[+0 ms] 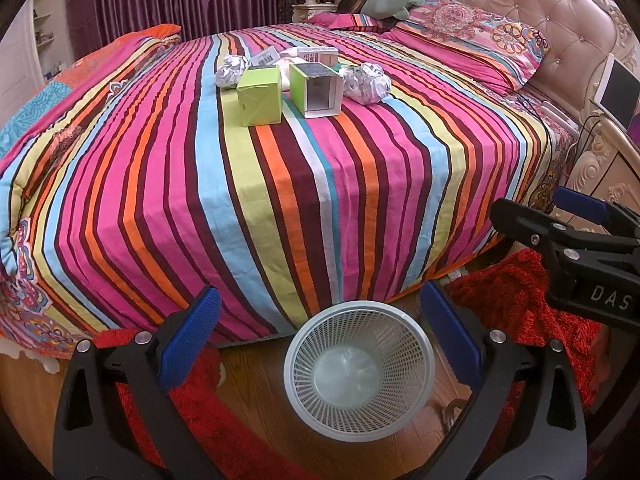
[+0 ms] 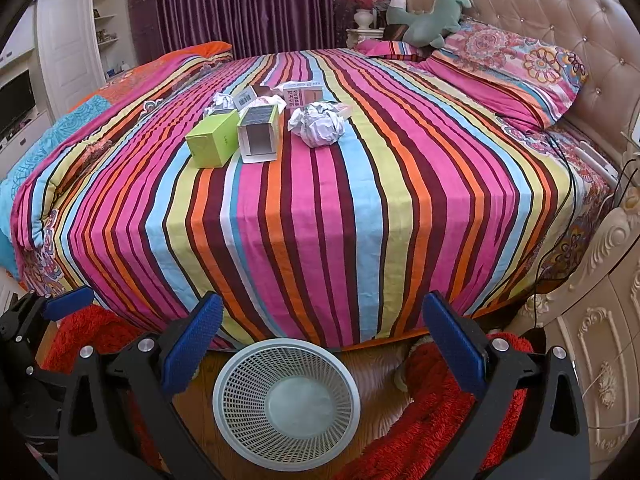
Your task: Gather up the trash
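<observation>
Trash lies on the striped bed [image 1: 280,184]: a closed green box [image 1: 259,96] [image 2: 212,140], an open-ended green and white box [image 1: 316,90] [image 2: 258,134], a large crumpled paper ball [image 1: 366,82] [image 2: 318,123], a smaller paper ball [image 1: 231,71] [image 2: 222,101], and small cartons [image 1: 318,55] [image 2: 302,95] behind them. An empty white mesh basket [image 1: 359,368] [image 2: 286,400] stands on the wood floor by the bed. My left gripper [image 1: 320,340] is open and empty above the basket. My right gripper [image 2: 322,346] is open and empty, also above the basket; it shows at the right in the left wrist view [image 1: 560,216].
A red shaggy rug [image 1: 520,304] [image 2: 436,432] covers the floor on both sides of the basket. Pillows [image 2: 512,64] and a green plush toy [image 2: 430,16] lie at the tufted headboard. A carved nightstand [image 2: 596,320] stands to the right. The folded duvet [image 2: 52,140] lies at the left.
</observation>
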A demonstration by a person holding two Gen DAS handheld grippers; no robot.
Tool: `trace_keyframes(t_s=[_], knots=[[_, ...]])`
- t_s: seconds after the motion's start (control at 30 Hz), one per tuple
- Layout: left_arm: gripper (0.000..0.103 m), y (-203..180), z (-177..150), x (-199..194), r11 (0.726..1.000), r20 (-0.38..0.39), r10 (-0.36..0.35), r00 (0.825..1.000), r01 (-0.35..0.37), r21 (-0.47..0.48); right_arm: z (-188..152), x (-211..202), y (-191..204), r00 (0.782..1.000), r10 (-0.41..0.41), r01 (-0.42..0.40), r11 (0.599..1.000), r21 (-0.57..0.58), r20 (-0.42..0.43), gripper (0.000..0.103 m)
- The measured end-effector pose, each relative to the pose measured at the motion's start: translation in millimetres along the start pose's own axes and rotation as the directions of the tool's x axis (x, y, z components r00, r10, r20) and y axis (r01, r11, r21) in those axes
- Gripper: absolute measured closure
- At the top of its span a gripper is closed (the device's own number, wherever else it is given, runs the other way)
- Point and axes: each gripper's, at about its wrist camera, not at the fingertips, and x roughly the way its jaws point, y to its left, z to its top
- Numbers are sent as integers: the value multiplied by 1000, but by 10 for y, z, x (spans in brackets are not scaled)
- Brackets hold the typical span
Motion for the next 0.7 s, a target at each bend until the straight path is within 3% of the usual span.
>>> trace_keyframes(t_s=[0.7], knots=[[6,-22,27,-29,1000,7,10,1000,-10,6,5,-27,-40,1000,1,-1,1000,24,17,7]])
